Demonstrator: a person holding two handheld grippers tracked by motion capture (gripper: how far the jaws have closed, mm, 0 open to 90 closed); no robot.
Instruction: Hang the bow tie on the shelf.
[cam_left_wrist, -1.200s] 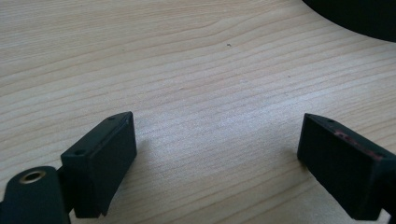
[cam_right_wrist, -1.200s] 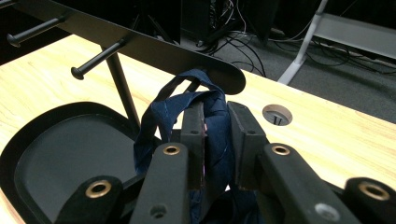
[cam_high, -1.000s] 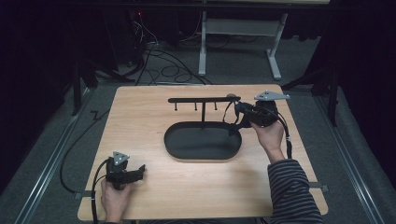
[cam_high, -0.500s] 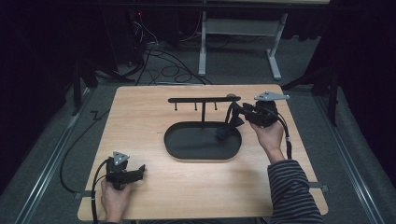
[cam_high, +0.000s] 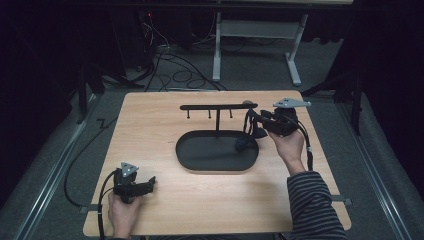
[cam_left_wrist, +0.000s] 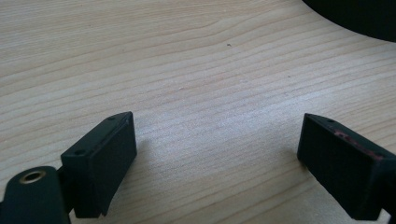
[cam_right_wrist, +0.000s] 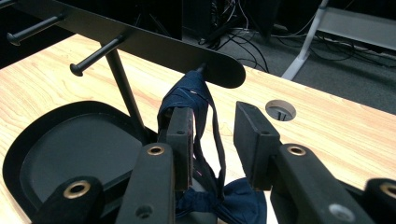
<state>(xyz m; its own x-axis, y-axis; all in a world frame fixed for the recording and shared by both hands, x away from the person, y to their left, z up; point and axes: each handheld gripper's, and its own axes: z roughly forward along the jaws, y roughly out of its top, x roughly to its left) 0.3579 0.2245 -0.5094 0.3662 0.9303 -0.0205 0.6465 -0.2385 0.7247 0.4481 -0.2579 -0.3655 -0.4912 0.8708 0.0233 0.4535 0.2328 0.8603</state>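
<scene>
One navy fabric bow tie (cam_right_wrist: 205, 154) hangs by its thin strap from the end peg of the black metal rack (cam_right_wrist: 140, 44), draped between my right gripper (cam_right_wrist: 212, 135) jaws, which have just been opening and stand parted around it. Below them lies the rack's smooth oval tray (cam_right_wrist: 51, 154). My left gripper (cam_left_wrist: 215, 158) rests wide open over bare woodgrain table (cam_left_wrist: 196, 70).

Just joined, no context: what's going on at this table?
A person is hanging a navy bow tie on the end peg of a black stand with an oval tray base. The right gripper has just been opening; the strap hangs loose between its jaws. The left gripper rests open on the wooden table.
</scene>
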